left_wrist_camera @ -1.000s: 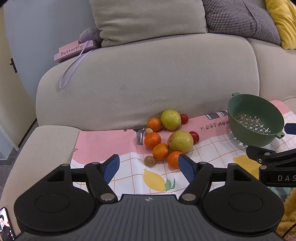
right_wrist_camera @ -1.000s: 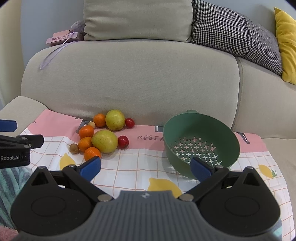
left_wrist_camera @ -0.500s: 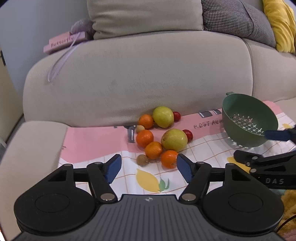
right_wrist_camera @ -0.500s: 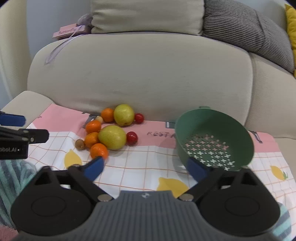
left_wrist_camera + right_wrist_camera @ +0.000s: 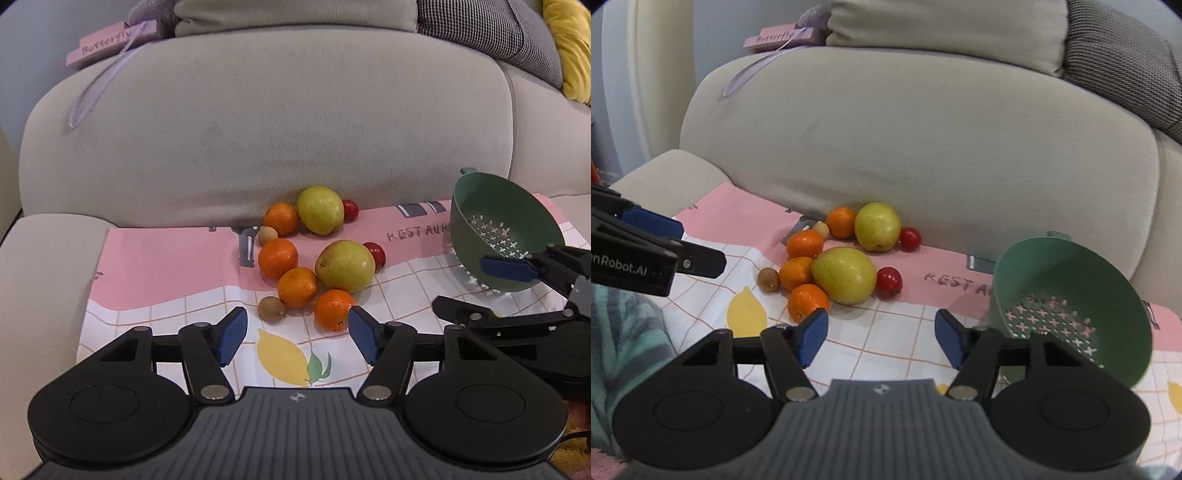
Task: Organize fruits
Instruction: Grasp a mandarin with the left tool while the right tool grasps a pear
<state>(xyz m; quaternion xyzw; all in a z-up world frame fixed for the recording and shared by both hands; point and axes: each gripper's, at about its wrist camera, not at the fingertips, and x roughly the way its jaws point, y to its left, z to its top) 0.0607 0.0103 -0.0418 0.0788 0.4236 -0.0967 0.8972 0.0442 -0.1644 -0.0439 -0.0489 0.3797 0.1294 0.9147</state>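
A fruit pile [image 5: 314, 258] (oranges, two yellow-green pears, red tomatoes, small brown fruits) is seen on the printed cloth [image 5: 166, 266] against the sofa back. A green colander [image 5: 1071, 310] is tilted to the pile's right. Left gripper [image 5: 293, 334] & right gripper [image 5: 877, 338] are both held empty above the cloth, jaws closing w/ nothing between.

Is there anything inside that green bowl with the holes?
No fruit shows inside the green plastic colander; only its cross-shaped holes are visible. Its near inner wall is hidden in both views by the tilted rim and the right gripper.
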